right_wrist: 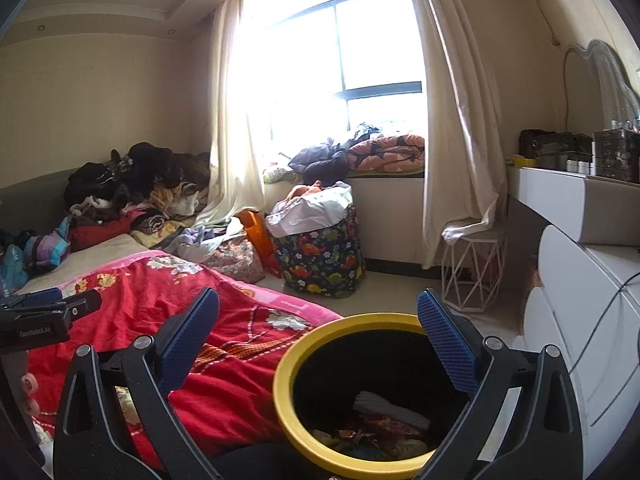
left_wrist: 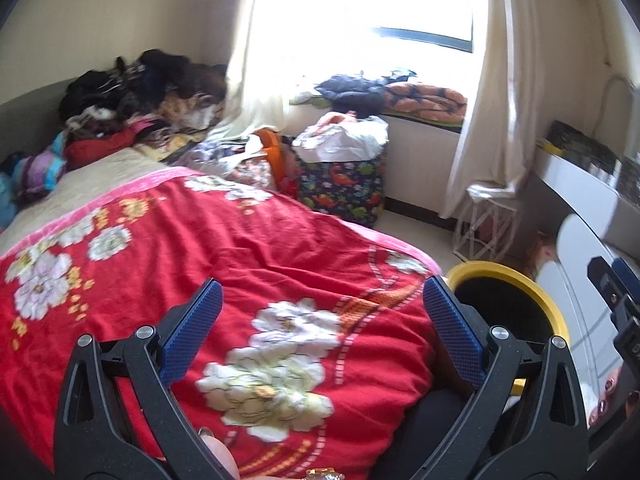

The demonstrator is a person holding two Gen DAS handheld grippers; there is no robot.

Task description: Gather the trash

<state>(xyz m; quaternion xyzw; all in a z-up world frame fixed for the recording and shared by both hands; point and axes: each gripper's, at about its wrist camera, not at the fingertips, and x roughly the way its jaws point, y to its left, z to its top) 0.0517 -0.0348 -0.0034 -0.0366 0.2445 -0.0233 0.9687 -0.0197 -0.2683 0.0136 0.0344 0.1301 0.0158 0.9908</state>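
A yellow-rimmed black trash bin (right_wrist: 288, 376) stands on the floor beside the bed. Inside it lie a white wad (right_wrist: 390, 408) and colourful wrappers (right_wrist: 372, 434). My right gripper (right_wrist: 318, 312) is open and empty, hovering above the bin's opening. My left gripper (left_wrist: 320, 304) is open and empty over the red floral blanket (left_wrist: 248, 264); the bin's rim (left_wrist: 516, 276) shows just to its right. The other gripper's body appears at the right edge of the left wrist view (left_wrist: 616, 300) and at the left edge of the right wrist view (right_wrist: 44, 316).
The bed holds a pile of clothes (right_wrist: 136, 188) at its head. A dinosaur-print laundry bag (right_wrist: 320, 248) and a white wire stool (right_wrist: 472, 268) stand by the window. A white dresser (right_wrist: 592, 280) lines the right wall.
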